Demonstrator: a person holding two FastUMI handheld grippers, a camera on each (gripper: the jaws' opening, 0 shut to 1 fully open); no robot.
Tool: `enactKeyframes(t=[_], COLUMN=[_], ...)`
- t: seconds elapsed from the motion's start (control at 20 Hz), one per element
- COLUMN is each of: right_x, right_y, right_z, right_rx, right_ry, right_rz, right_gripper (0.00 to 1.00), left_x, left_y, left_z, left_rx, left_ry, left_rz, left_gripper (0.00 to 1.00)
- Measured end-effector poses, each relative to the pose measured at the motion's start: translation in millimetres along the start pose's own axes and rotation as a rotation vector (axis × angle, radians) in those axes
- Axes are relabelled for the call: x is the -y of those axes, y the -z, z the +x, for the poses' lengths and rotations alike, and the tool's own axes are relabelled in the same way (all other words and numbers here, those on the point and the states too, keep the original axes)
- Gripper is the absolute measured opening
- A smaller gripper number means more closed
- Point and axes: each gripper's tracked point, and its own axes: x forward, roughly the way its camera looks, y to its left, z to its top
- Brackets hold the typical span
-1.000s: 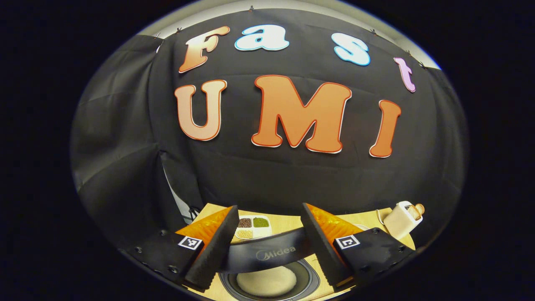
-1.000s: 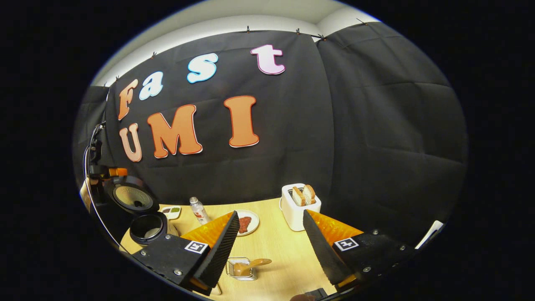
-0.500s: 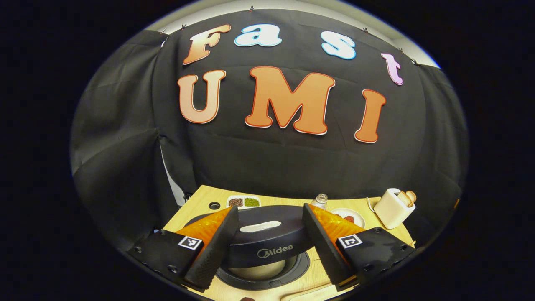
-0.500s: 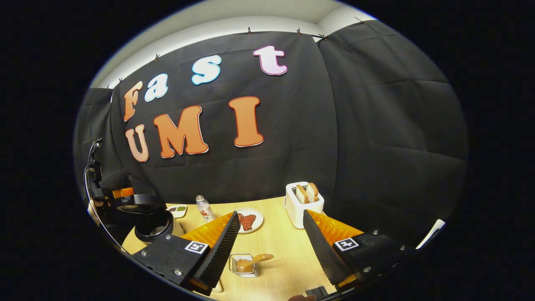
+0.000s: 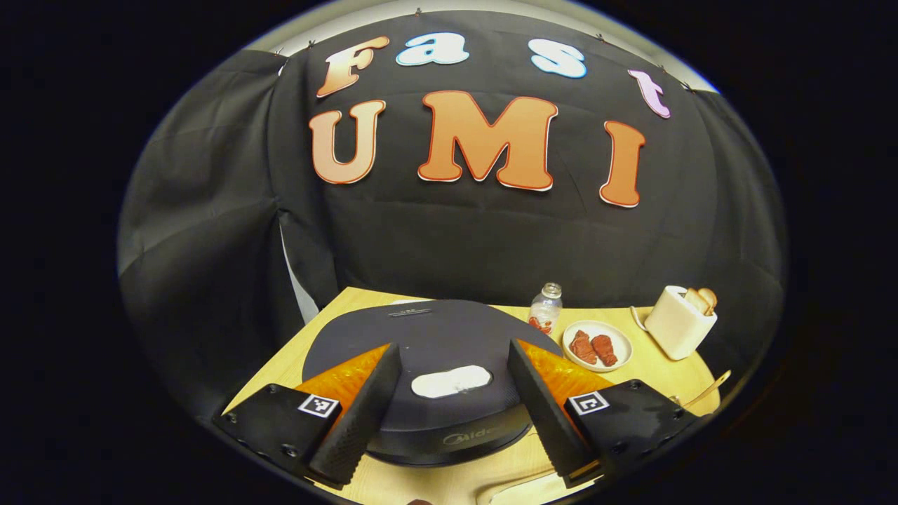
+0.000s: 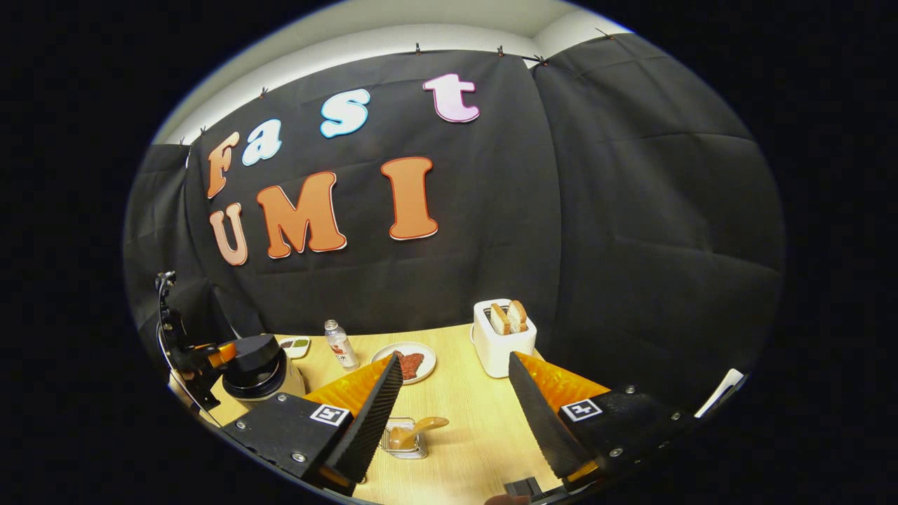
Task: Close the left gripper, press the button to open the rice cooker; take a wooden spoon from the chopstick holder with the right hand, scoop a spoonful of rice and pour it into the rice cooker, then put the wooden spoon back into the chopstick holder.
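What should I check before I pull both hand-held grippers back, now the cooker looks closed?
1. Rice cooker lid down flat on the body: ok.
2. Lid latched: cannot tell.
3. Left hand-held gripper open, clamping nothing: ok.
4. Wooden spoon resting in the chopstick holder: ok.
5. Right hand-held gripper open and holding nothing: ok.
6. Rice inside the cooker: cannot tell, the lid covers it.
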Motion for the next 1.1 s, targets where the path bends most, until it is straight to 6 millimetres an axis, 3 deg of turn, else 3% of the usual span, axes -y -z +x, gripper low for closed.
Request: enactKeyframes(t=[0.1,0.25,0.35,0.5,0.65,0.8,0.85,0.9,0.95,1.0,1.05,1.1], right_x=[2.5,6.0,8.0,14.6,16.1,17.2,17.8,16.6,16.9,16.4,15.3,14.5], right_y=[2.5,6.8,8.3,12.2,12.7,2.7,-1.3,-5.9,-11.6,-19.1,-27.4,-34.1], right_z=[1.3,2.6,2.8,1.8,0.2,-2.5,-3.0,-4.2,-5.4,-6.1,-7.0,-7.4], right_rx=[-0.006,-0.014,-0.017,-0.028,-0.030,-0.013,-0.008,-0.002,0.010,0.024,0.041,0.053], right_ry=[0.003,0.010,0.015,0.027,0.028,0.032,0.033,0.030,0.030,0.028,0.026,0.024], right_rz=[0.007,0.023,0.028,0.023,0.028,0.025,0.021,0.014,0.006,-0.004,-0.014,-0.023], right_gripper=[0.94,0.94,0.94,0.94,0.94,0.94,0.94,0.94,0.94,0.94,0.94,0.94], left_x=[0.6,1.7,0.5,2.6,0.8,-4.8,-1.6,-2.4,-8.2,-13.4,-18.2,-24.7], left_y=[11.5,51.0,43.4,64.1,49.9,52.9,40.7,25.2,5.5,-15.8,-38.6,-61.4], left_z=[1.3,4.7,5.2,3.7,4.0,-13.5,-21.7,-30.7,-39.8,-50.8,-61.5,-73.1], left_rx=[0.016,-0.058,-0.007,-0.104,-0.073,-0.168,-0.163,-0.143,-0.113,-0.075,-0.039,-0.004], left_ry=[-0.008,-0.010,-0.021,-0.038,-0.019,-0.035,-0.024,-0.018,-0.014,-0.012,-0.010,-0.010], left_rz=[0.015,0.054,0.060,0.068,0.054,0.008,-0.027,-0.055,-0.067,-0.068,-0.066,-0.065], left_gripper=[1.00,1.00,0.97,0.99,1.00,1.00,0.95,1.00,0.94,1.00,0.95,1.00])
